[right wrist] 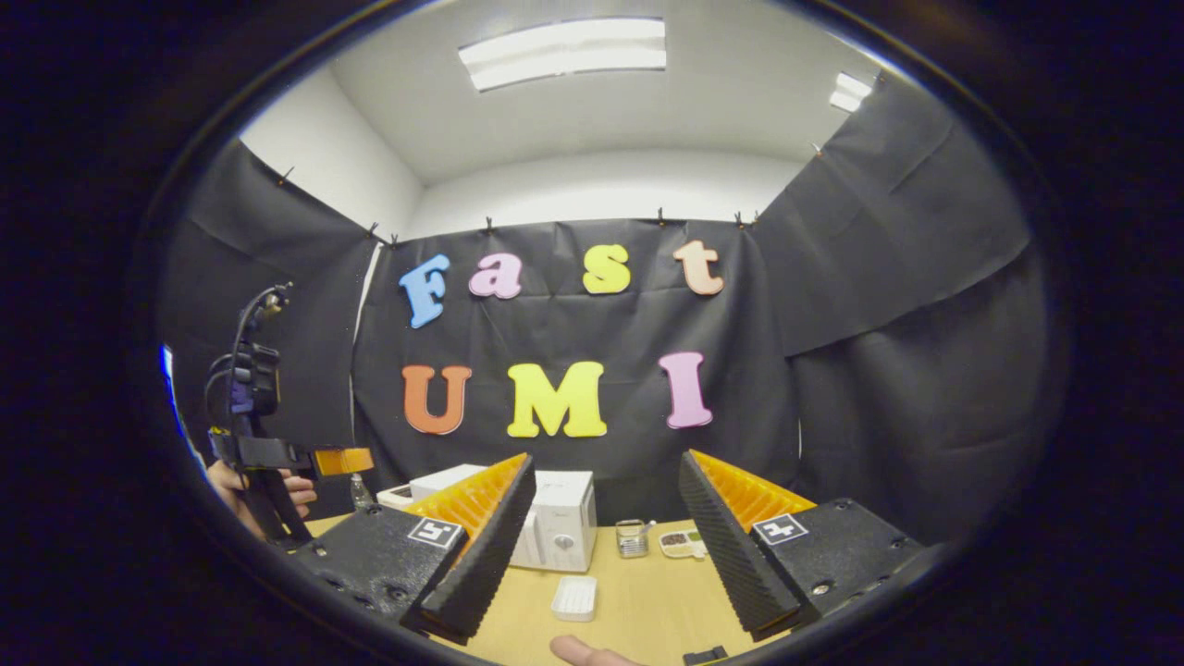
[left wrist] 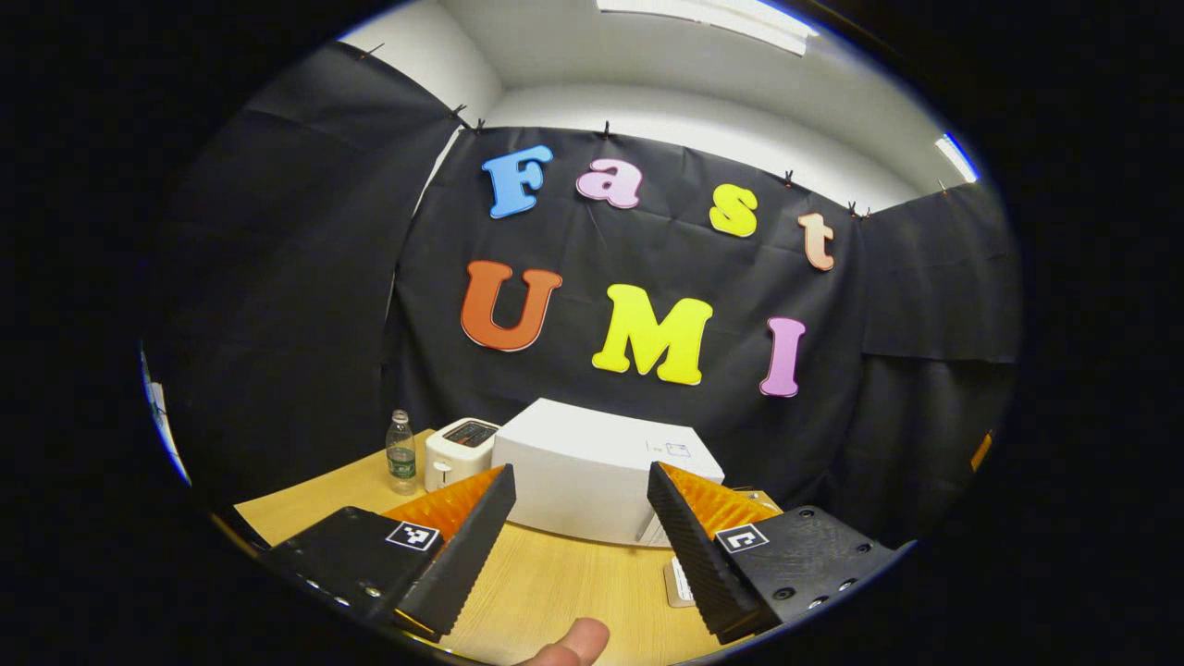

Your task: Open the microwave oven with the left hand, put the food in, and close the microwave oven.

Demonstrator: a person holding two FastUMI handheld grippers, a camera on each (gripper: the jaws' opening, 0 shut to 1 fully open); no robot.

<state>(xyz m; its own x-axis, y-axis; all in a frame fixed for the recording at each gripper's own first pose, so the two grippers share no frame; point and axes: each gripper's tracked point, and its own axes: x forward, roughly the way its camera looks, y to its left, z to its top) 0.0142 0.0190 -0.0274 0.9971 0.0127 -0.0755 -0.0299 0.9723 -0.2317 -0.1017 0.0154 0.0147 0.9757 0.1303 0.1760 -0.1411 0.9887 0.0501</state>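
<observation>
The white microwave [left wrist: 592, 462] stands at the back of the wooden table [left wrist: 555, 592], its side turned to the left gripper view. In the right gripper view the microwave [right wrist: 564, 523] shows its front with the door shut. My left gripper [left wrist: 581, 476] is open and empty, held above the table in front of the microwave. My right gripper [right wrist: 606, 462] is open and empty too, well back from the microwave. A small white ridged tray [right wrist: 574, 597] lies on the table before the microwave. A small plate with dark food [right wrist: 684, 543] sits to its right.
A white toaster [left wrist: 458, 449] and a water bottle [left wrist: 400, 453] stand left of the microwave. A glass jar [right wrist: 632, 536] sits beside the food plate. At the far left of the right gripper view a hand [right wrist: 268, 490] holds the left gripper [right wrist: 338, 460] raised.
</observation>
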